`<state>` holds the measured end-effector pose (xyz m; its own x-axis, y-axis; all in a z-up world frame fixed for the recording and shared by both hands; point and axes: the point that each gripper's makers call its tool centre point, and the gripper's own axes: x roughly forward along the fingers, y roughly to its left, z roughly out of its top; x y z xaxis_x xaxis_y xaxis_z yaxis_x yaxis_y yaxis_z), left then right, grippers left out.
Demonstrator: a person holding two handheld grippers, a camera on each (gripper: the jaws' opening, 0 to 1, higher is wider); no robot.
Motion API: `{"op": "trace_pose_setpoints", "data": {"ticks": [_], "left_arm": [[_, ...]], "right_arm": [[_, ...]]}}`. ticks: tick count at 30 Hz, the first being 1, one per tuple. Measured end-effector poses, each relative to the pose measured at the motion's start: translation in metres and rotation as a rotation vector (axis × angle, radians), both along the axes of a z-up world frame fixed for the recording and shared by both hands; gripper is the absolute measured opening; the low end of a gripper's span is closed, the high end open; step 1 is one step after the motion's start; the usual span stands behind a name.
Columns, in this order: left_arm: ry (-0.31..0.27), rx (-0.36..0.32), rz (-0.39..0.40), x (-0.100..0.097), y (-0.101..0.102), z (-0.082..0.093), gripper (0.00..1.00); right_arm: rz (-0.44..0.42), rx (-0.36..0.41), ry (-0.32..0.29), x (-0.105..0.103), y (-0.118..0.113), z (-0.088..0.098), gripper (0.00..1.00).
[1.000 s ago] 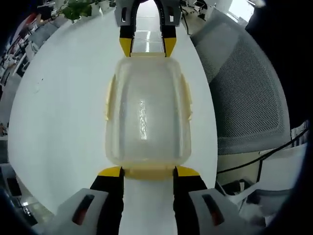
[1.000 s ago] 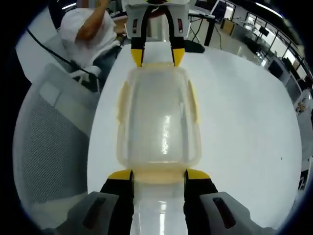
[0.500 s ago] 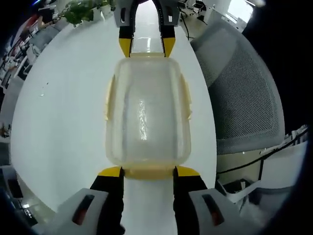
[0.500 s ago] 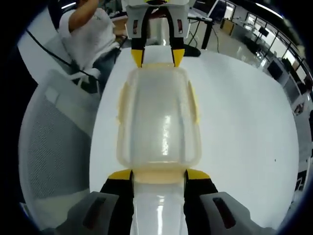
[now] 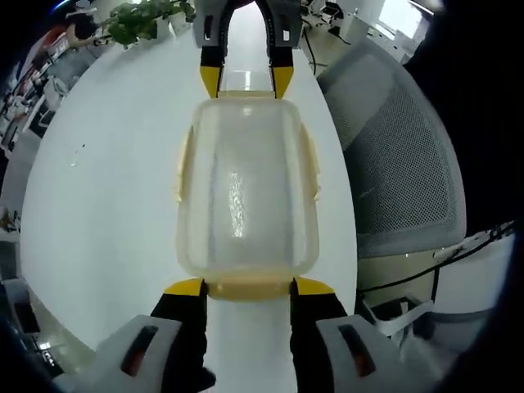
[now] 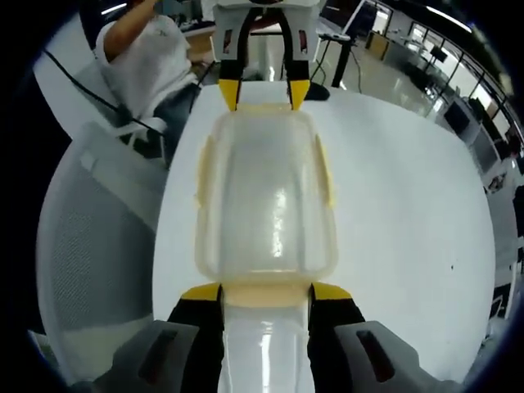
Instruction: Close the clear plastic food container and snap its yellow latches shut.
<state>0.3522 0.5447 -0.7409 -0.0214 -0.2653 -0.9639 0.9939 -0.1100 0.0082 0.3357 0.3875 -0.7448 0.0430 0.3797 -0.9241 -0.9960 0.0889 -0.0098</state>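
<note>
The clear plastic food container lay lengthwise between the two grippers, lid on. The left gripper and right gripper each stood part-open with jaw tips at an end latch, gripping nothing; neither was nearer.

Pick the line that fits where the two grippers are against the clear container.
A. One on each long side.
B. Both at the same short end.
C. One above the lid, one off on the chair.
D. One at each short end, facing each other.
D: in the left gripper view, the left gripper sits at the near short end of the container and the right gripper at the far end; the right gripper view mirrors this.
</note>
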Motion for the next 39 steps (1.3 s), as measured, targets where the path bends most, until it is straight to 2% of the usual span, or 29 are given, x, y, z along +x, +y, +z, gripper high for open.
{"op": "trace_pose_setpoints", "data": {"ticks": [7, 17, 39], "left_arm": [[-0.009, -0.008, 0.009, 0.001, -0.003, 0.001, 0.38], [0.006, -0.021, 0.018, -0.001, -0.012, 0.0, 0.38], [0.019, -0.044, 0.021, -0.007, -0.056, -0.003, 0.38]], "right_arm": [[0.004, -0.01, -0.014, 0.002, -0.003, 0.0, 0.38], [0.009, -0.008, -0.006, 0.0, -0.013, 0.002, 0.38], [0.006, -0.043, 0.005, -0.006, -0.058, 0.001, 0.38]]}}
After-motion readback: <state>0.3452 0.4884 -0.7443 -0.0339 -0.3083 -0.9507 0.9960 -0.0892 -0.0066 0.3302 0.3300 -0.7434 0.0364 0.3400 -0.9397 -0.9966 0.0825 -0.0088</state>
